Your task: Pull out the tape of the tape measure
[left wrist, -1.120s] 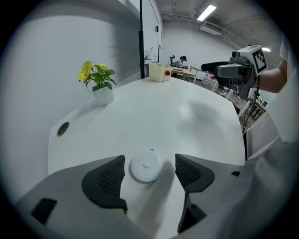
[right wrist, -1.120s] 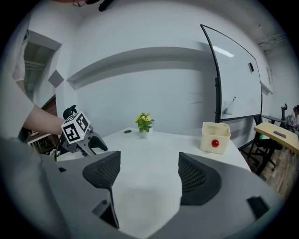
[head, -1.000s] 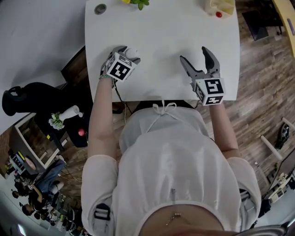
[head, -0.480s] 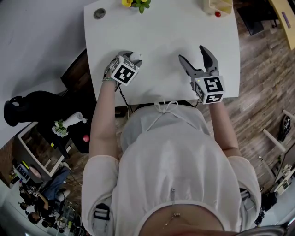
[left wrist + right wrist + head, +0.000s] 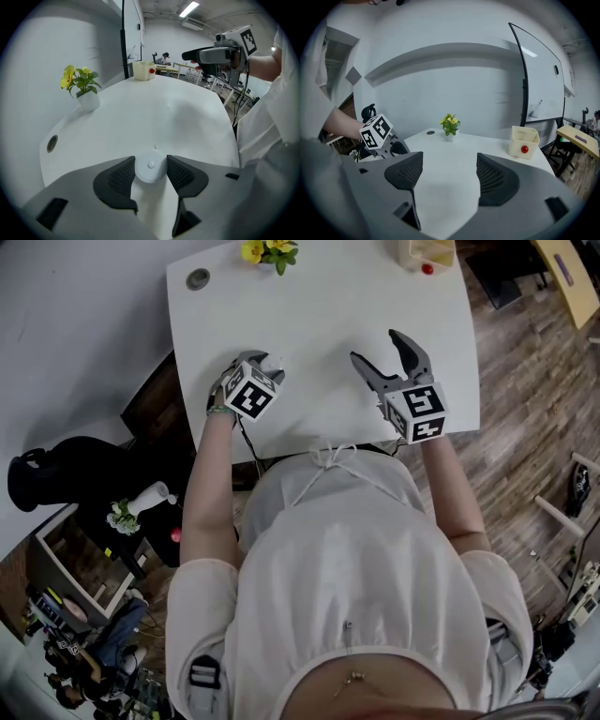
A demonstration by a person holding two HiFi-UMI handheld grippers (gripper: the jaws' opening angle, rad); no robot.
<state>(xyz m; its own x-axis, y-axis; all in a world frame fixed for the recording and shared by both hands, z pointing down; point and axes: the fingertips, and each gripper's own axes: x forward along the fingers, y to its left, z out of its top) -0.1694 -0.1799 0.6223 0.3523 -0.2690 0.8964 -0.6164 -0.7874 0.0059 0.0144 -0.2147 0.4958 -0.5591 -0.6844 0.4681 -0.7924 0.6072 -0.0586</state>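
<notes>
Closing over the past second, the jaws of my left hand-held gripper (image 5: pixel 262 362) now clamp the tape measure (image 5: pixel 150 169), their dark ribbed pads pressed on its two sides. It is a small white disc with a button at its centre. It lies at the near left part of the white bench (image 5: pixel 319 296), under the steeply tilted gripper. A thin tab shows at the disc's far edge, and no length of tape is drawn out yet.

My right hand-held gripper (image 5: pixel 376 346) has drifted a little toward the middle of the bench since the earlier frame. Its jaws have just narrowed slightly, but they stand wide apart with only bare bench top between them. It hangs over the near right part of the bench, well apart from the left one.

At the far edge stand a small pot of yellow flowers (image 5: pixel 270 251) and a cream box (image 5: pixel 427 254) with a red ball on its front.
</notes>
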